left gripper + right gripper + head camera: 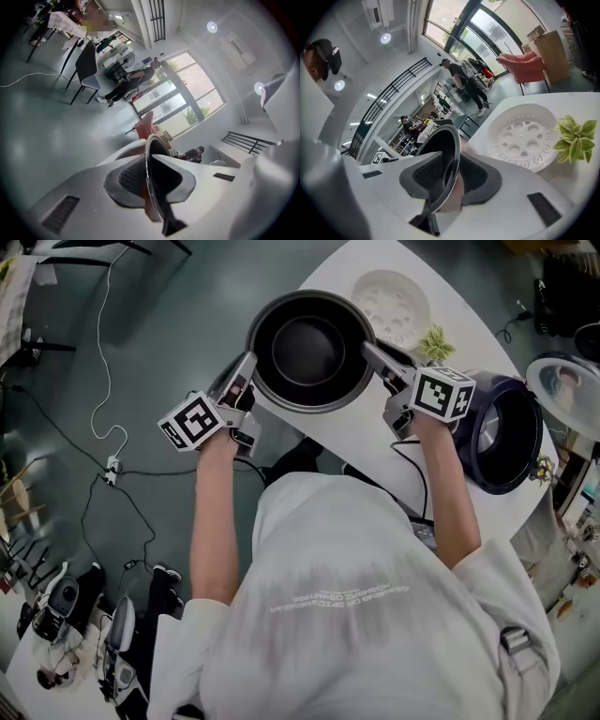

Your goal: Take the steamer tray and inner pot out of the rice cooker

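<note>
At the left of the head view, the left hand-held gripper (246, 368) is almost pressed together. Its ribbed pads pinch the left rim of the dark round metal inner pot (309, 345). The left gripper view shows that thin bright rim clamped edge-on between the pads, with the rest of the pot out of sight there. The pot is in the upper middle of the head view, out of the cooker and overhanging the left edge of the white oval surface (330, 268). Whether its base rests on the surface cannot be told. The right hand-held gripper (372, 352) pinches the right rim with its jaws a little wider, one pad inside the wall and one outside. Further up, the white round perforated steamer tray (392, 304) lies on the surface, with a small green plant (433, 341) just beside it. At the right, the dark blue rice cooker (506, 432) stands open. Its left edge is behind the square-marked cube (442, 393), and its lid (565, 390) is cut off by the frame.
</note>
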`<state>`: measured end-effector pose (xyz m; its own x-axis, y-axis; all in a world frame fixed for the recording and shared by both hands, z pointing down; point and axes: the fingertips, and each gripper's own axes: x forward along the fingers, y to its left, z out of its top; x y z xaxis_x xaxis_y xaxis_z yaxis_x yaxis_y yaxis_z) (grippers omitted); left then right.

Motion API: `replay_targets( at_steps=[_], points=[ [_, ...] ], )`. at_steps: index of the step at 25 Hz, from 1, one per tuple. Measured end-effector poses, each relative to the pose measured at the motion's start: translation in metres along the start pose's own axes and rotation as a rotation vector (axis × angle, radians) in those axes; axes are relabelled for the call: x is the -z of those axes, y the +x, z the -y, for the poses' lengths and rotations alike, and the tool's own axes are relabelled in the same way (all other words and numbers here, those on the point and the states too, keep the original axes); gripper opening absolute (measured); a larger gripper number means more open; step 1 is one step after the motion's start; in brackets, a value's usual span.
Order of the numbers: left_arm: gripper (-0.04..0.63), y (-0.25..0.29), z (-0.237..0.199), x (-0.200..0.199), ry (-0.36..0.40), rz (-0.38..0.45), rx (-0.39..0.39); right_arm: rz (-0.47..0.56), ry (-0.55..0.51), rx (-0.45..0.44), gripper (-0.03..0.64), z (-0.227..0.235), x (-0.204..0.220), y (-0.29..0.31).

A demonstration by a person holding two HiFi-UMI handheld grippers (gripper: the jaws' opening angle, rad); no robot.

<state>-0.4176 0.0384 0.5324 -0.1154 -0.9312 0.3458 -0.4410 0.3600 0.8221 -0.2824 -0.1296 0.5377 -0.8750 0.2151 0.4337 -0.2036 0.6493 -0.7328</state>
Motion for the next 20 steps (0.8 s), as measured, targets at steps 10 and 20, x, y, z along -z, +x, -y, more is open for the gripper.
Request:
replay_targets(
  at_steps=[10,20],
  points=[
    [0.055,0.008,0.000,0.007,0.092,-0.008,-0.055,0.040,0.023,0.083,0.106,0.019,-0.009,0.007],
    [0.118,0.006,-0.010,0.002,0.406,-0.132,-0.131,0.028,-0.084,0.195,0.163,0.020,0.001,0.012]
  ],
)
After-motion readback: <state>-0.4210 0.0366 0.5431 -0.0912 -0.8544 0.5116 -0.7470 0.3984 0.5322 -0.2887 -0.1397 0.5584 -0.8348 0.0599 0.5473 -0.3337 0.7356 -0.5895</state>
